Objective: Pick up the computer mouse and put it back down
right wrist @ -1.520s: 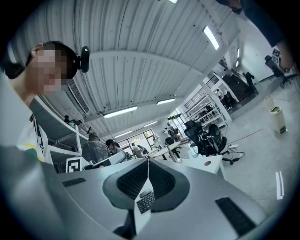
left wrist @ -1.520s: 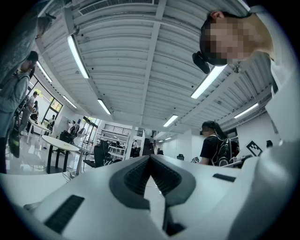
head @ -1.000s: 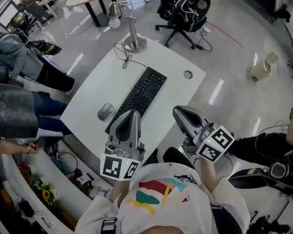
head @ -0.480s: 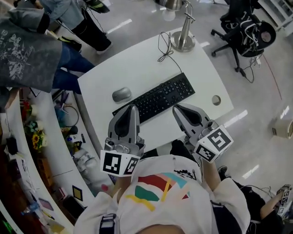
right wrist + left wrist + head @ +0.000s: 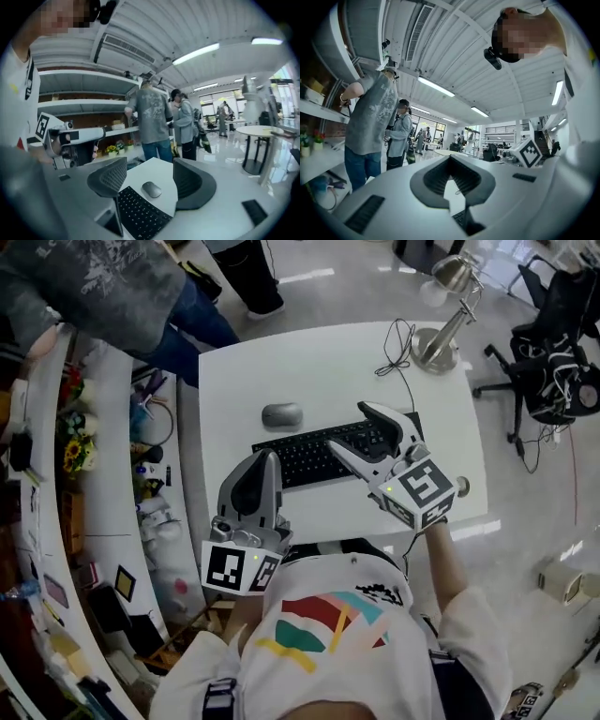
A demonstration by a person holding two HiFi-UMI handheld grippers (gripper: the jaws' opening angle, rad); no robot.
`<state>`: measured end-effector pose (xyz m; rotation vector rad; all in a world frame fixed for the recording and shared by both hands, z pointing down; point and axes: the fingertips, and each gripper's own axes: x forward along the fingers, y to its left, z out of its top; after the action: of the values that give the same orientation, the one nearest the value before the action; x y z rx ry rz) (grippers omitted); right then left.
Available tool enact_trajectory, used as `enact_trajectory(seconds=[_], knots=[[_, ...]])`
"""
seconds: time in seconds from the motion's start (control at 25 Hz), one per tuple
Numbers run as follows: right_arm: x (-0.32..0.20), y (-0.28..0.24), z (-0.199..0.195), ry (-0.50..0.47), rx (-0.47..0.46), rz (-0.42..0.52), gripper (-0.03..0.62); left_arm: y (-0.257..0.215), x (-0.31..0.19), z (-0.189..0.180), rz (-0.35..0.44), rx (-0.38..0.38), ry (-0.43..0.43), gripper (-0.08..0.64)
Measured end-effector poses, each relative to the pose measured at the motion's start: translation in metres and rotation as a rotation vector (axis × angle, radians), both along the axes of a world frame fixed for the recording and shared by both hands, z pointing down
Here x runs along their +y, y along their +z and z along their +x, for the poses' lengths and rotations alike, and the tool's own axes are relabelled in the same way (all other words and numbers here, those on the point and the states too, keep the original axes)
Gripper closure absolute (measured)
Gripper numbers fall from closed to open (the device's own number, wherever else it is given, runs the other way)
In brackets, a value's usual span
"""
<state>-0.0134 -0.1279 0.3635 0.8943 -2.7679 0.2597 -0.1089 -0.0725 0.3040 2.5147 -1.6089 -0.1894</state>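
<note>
Since half a second ago the right gripper [image 5: 354, 430] has swung forward and now hangs over the right part of the keyboard [image 5: 305, 457], where before it was held back by the desk's near edge. The left gripper [image 5: 265, 461] has kept its place near the keyboard's left end.

The right gripper's jaws stand wide apart with nothing in them. In its own view the mouse [image 5: 151, 189] shows in the gap between them, but well ahead and untouched. The left gripper is clenched, its jaw tips meeting on nothing.

The mouse lies on the white desk [image 5: 244, 371] just beyond the keyboard's far edge, towards its left end, apart from both grippers. Its long axis runs roughly along the keyboard's length, left to right in the head view. Which end is its front I cannot tell, since no wheel or buttons can be made out.

The right gripper covers the keyboard's right end in the head view. The left gripper view is mostly ceiling and the gripper's own body, with only a sliver of keys seen through the gap under the tips. A lamp [image 5: 441, 338] stands at the desk's far right corner. The bystander [image 5: 112, 282] is cut off by the top edge.
</note>
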Motion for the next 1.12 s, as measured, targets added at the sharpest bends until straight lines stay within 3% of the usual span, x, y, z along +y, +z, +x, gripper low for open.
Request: enact_trajectory(seconds=[0.2,0.4,0.64,0.76,1.12], knots=[[-0.03,0.034,-0.078,-0.329,0.213,0.023,0.307,0.021,-0.003,-0.044,-0.058,0.028,-0.13,0.514],[-0.052,0.097,-0.132,-0.5,0.434,-0.018,0.307,0.057,-0.006,-0.091,-0.133,0.071,-0.198,0.514],[-0.072,0.181,-0.166,-0.623,0.717,-0.065,0.307,0.096,-0.014,-0.137,-0.182,0.095,-0.261,0.514],[-0.076,0.206,-0.174,-0.67,0.817,-0.112,0.307,0.105,-0.017,-0.154,-0.188,0.119,-0.288,0.514],[-0.088,0.245,-0.182,-0.664,0.929,-0.234,0.307,0.111,-0.029,-0.182,-0.178,0.166,-0.291,0.514]])
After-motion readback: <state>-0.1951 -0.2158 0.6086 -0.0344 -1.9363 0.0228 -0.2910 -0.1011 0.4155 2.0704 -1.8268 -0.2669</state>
